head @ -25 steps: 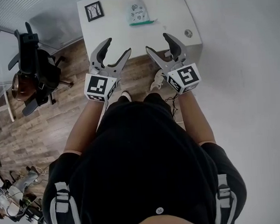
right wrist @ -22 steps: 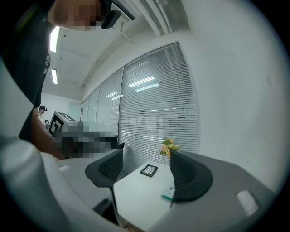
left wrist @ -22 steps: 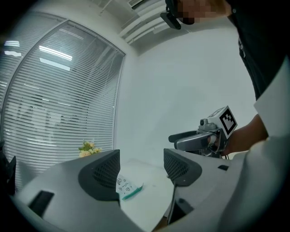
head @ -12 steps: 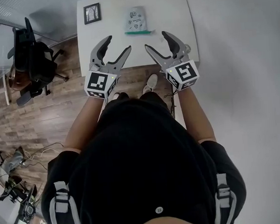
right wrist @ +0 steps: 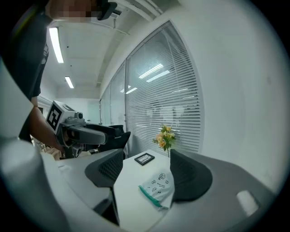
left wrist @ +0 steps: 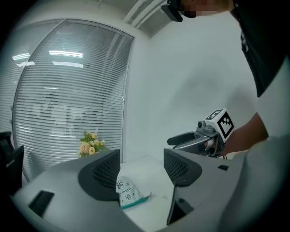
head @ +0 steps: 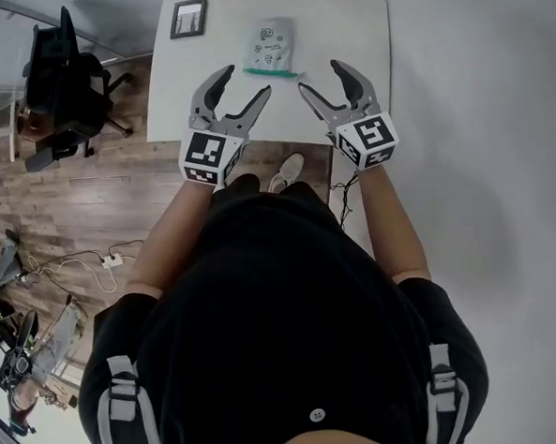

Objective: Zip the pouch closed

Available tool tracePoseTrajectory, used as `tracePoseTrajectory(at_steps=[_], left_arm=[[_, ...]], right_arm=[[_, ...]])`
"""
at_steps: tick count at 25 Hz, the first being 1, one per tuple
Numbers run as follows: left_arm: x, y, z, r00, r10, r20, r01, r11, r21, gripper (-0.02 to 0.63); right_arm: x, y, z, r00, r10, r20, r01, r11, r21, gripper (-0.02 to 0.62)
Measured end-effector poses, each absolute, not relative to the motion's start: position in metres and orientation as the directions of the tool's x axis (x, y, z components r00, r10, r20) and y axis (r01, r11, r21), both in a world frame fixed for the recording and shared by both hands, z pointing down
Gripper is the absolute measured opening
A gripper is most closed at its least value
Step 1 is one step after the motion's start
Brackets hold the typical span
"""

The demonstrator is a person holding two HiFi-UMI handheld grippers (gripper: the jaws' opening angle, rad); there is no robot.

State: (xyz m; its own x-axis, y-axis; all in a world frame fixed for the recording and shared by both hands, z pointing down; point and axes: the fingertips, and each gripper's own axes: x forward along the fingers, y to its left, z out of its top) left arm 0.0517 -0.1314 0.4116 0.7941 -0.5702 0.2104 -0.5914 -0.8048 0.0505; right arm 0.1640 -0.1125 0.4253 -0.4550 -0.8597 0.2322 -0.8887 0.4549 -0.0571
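Observation:
A small white pouch (head: 272, 45) with printed drawings and a green zip edge lies flat on the white table (head: 361, 42), zip side toward me. It also shows as the pouch (left wrist: 128, 194) in the left gripper view and the pouch (right wrist: 158, 185) in the right gripper view. My left gripper (head: 241, 84) hovers open over the table's near edge, left of the pouch. My right gripper (head: 323, 78) hovers open to the pouch's right. Neither touches the pouch; both are empty.
A black picture frame (head: 188, 18) lies at the table's far left corner. A vase of flowers (right wrist: 165, 136) stands at the back by the window blinds. A black office chair (head: 62, 93) is on the wood floor to the left. A white wall runs along the right.
I have stepped closer to the table. Both grippers moved forward over its near edge toward the pouch, still open.

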Motion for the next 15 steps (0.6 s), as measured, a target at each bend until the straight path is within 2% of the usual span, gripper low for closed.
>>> tracePoseTrajectory(at_steps=[6,13,15], left_arm=[[0.081,-0.14,0.449,0.748,-0.605,0.274,-0.641,-0.765,0.06,0.305],[0.113,-0.139,0.529,0.709,-0.552,0.439,-0.655,-0.745,0.121,0.298],[0.121,-0.138,0.557,0.697,-0.522,0.492,-0.661,-0.733,0.159,0.295]], right_arm=[[0.197,-0.137,0.472,-0.492,-0.824,0.281,-0.866,0.497,-0.059,0.319],[0.22,-0.154,0.546,-0.541,-0.735,0.408,-0.823,0.562,-0.079,0.261],[0.224,-0.155,0.569,-0.553,-0.701,0.451,-0.808,0.583,-0.084,0.261]])
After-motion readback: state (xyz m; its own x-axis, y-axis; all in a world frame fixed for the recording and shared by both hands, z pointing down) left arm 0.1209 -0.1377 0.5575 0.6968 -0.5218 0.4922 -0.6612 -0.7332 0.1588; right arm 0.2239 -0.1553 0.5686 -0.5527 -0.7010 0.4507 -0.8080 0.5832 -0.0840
